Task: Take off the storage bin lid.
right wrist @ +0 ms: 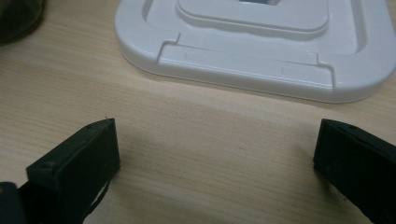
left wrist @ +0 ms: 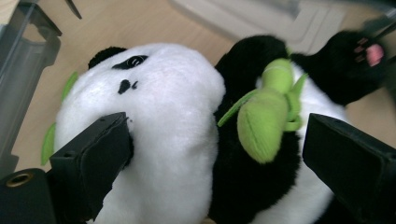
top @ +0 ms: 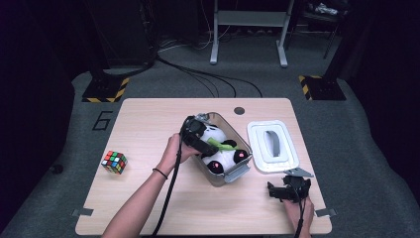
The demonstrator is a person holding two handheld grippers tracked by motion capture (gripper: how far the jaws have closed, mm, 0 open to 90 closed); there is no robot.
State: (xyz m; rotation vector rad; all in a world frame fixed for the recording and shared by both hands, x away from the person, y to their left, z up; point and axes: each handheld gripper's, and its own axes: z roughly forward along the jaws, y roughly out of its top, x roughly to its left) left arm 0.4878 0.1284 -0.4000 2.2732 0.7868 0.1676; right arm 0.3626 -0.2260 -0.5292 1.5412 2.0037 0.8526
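Note:
A black and white panda plush with a green bamboo piece lies in a clear plastic bin at the middle of the table. My left gripper reaches into the bin from the left. In the left gripper view the panda lies between the wide-set jaws of the left gripper. One pad rests against its white head and the other stands beside its body and the bamboo. My right gripper rests open near the table's front right, its jaws empty above bare wood.
The bin's white lid lies flat to the right of the bin, just beyond my right gripper, where its near edge shows. A Rubik's cube sits near the table's left edge. A dark grommet marks the far edge.

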